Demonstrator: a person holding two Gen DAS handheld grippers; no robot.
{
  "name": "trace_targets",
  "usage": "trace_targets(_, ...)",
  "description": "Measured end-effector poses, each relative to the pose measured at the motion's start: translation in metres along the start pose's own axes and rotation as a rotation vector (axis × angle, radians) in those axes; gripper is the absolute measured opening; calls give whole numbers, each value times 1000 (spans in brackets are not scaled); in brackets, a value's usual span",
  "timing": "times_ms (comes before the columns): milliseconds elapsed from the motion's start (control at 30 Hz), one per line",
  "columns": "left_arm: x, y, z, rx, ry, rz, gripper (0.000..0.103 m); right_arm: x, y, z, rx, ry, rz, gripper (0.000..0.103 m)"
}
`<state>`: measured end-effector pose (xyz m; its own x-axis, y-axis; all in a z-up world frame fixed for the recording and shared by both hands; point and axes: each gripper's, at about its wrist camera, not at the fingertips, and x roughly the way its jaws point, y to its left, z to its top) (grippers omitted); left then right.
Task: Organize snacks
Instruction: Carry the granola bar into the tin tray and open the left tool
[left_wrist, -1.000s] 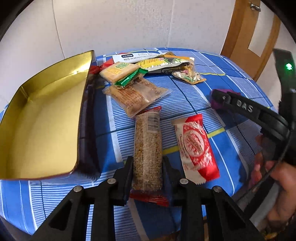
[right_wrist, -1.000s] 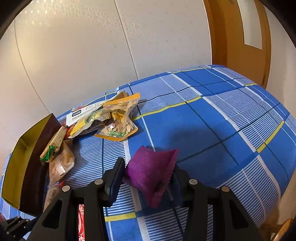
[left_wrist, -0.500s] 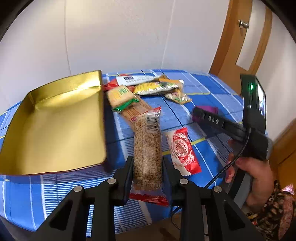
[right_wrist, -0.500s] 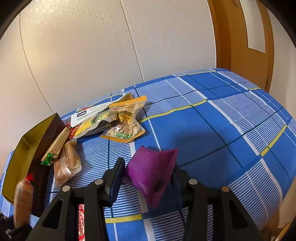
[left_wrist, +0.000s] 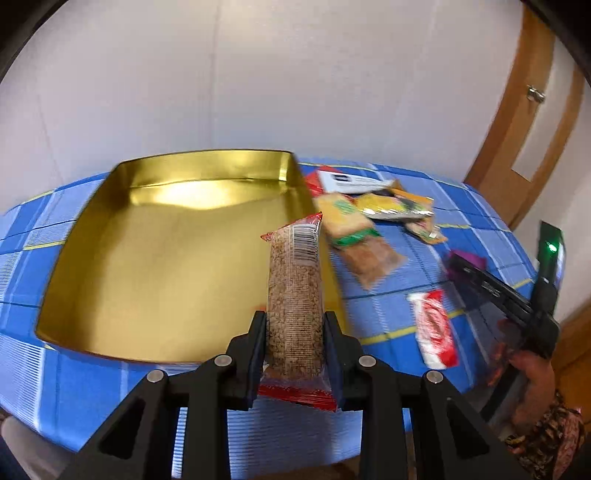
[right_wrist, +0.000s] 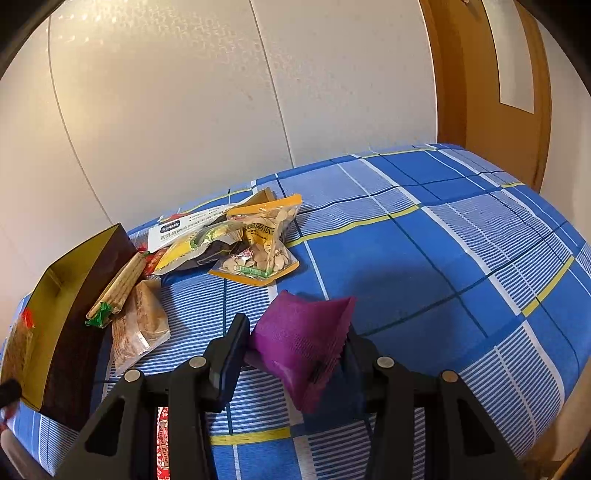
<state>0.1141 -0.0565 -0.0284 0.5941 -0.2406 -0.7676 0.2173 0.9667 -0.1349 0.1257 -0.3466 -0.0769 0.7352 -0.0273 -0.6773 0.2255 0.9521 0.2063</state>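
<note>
Placement advice: left tongs (left_wrist: 294, 343), clamped on sesame bar (left_wrist: 294, 295), should release low over gold tray (left_wrist: 110, 192) ahead; right tongs (right_wrist: 295, 350) grip purple packet (right_wrist: 301, 339).

Bright, even daylight. Glare on gold tray (left_wrist: 177, 192) floor; sheen speckling wall (right_wrist: 166, 92). Soft shadow on cloth (right_wrist: 399, 273) beyond purple pack (right_wrist: 299, 339). Motion blur on snacks (left_wrist: 369, 251) in left view. Fisheye bending, dark corners.
</note>
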Motion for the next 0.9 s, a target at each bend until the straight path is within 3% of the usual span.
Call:
trace_targets(533,29,107,18,-31,85,232,30,-1,1,-1,-17,-9,-4,48)
trace_targets(900,42,138,10,-26,102,374,31,-1,2,-1,-19,-8,-7,48)
